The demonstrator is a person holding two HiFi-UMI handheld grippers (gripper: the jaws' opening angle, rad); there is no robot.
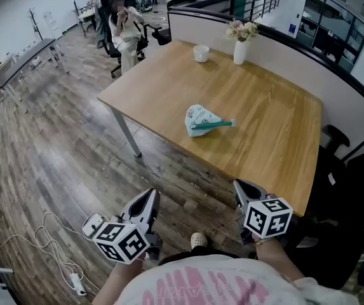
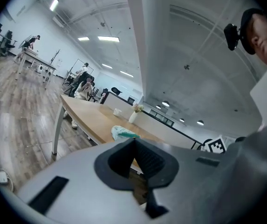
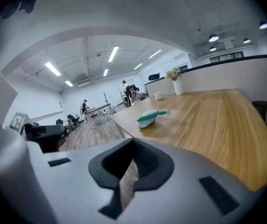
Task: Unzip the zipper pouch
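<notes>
The left gripper and right gripper point forward, slightly downward, jaws together and empty.

A wooden table bears a teal zipper pouch, white cup and flower vase.

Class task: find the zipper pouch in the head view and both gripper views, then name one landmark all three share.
Head view: pouch at the centre of the wooden table.
Left gripper view: pouch just below mid-frame, near the table's edge.
Right gripper view: pouch slightly right of centre, on the table.
Shared landmark: white vase of flowers at the table's far edge.
</notes>
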